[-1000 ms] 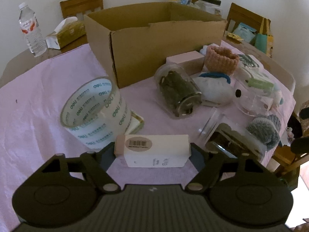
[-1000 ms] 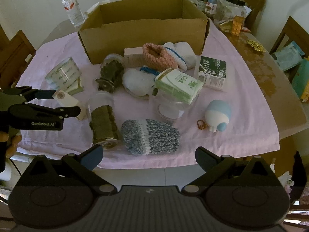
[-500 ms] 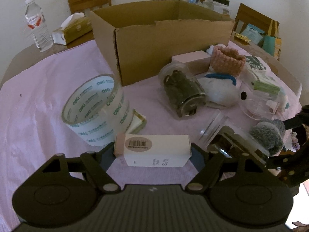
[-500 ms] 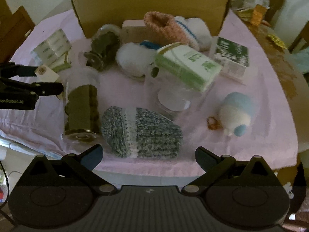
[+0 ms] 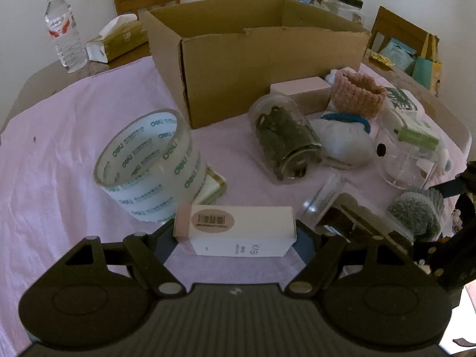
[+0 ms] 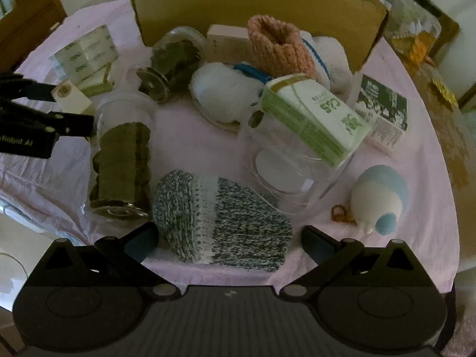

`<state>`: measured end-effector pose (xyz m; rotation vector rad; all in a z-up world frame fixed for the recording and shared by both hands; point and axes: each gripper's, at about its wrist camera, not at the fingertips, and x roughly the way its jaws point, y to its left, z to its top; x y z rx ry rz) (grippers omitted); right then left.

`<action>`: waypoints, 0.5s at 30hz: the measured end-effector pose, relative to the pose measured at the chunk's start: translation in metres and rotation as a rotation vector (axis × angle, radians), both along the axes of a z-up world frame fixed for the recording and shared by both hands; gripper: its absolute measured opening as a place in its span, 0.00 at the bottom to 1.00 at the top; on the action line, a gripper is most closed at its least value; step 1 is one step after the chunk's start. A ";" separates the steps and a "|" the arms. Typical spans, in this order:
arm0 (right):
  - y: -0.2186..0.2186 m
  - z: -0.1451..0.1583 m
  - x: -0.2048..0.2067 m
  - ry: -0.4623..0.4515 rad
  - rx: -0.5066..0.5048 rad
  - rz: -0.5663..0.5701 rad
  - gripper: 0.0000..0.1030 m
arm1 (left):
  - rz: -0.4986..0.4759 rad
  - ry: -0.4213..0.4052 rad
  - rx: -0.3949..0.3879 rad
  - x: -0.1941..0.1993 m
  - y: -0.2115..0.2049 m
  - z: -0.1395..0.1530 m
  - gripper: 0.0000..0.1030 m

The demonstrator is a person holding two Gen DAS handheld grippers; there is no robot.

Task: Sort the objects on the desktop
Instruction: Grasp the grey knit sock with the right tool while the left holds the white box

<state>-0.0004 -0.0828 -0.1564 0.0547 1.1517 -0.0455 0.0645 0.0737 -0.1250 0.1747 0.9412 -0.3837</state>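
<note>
My left gripper [image 5: 235, 239] is shut on a small white and pink box [image 5: 238, 229] with a barcode, held just above the pink cloth; from the right wrist view the same gripper [image 6: 73, 108] shows at the left. My right gripper [image 6: 229, 239] is open and hangs low over the near table edge. A grey knit mitten [image 6: 220, 217] lies between its fingers [image 6: 139, 241], and the pads do not press on it. An open cardboard box [image 5: 267, 59] stands at the back. A roll of clear tape [image 5: 148, 160] lies just beyond the held box.
Two jars of dark dried stuff [image 6: 122, 163] [image 5: 282, 139] lie on their sides. A clear glass jar [image 6: 291, 163] carries a green carton [image 6: 315, 116]. A pink knit item [image 6: 276, 44], white slippers [image 6: 223, 89], a blue-white toy [image 6: 380, 196] and a water bottle [image 5: 64, 32] crowd the table.
My right gripper has come down and closer to the table, so the grey mitten now lies between its fingers. The left gripper has kept still with the small box.
</note>
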 end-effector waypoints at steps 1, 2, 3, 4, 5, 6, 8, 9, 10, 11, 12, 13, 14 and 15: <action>-0.001 0.003 -0.002 -0.022 0.019 -0.014 1.00 | 0.000 -0.001 -0.001 0.000 0.000 0.000 0.77; -0.001 0.005 -0.003 -0.039 0.028 -0.017 1.00 | 0.000 -0.001 0.000 0.000 0.000 0.000 0.77; 0.000 0.006 -0.002 -0.047 0.031 -0.016 1.00 | -0.001 -0.002 0.000 0.000 0.000 0.000 0.77; 0.000 0.004 -0.001 -0.040 0.035 -0.010 1.00 | 0.000 -0.001 0.000 0.000 0.000 0.000 0.77; 0.001 0.002 0.001 -0.033 0.035 -0.008 1.00 | 0.000 -0.001 -0.002 0.000 0.000 0.000 0.77; 0.002 0.000 0.001 -0.030 0.032 -0.009 1.00 | 0.000 -0.001 -0.002 0.000 0.000 0.000 0.77; 0.004 0.000 0.006 -0.031 0.014 0.010 1.00 | 0.000 0.000 -0.006 0.001 0.000 -0.001 0.77; 0.007 -0.002 0.004 -0.033 -0.002 0.023 1.00 | 0.001 0.000 -0.008 0.001 0.000 -0.002 0.77; 0.011 -0.003 0.002 -0.038 -0.020 0.033 1.00 | 0.001 0.000 -0.008 0.001 0.000 -0.002 0.77; 0.012 -0.004 0.000 -0.047 -0.018 0.028 1.00 | 0.001 0.000 -0.007 0.001 0.000 -0.002 0.78; 0.012 -0.004 -0.001 -0.053 -0.017 0.026 1.00 | 0.002 0.001 -0.007 0.002 -0.001 -0.002 0.77; 0.013 -0.004 -0.001 -0.054 -0.018 0.025 1.00 | 0.003 0.000 -0.008 0.001 0.000 -0.002 0.78; 0.013 -0.004 -0.001 -0.055 -0.017 0.021 1.00 | 0.003 0.000 -0.008 0.002 0.000 -0.002 0.78; 0.013 -0.005 -0.001 -0.056 -0.016 0.016 1.00 | 0.002 0.000 -0.008 0.002 0.000 -0.002 0.78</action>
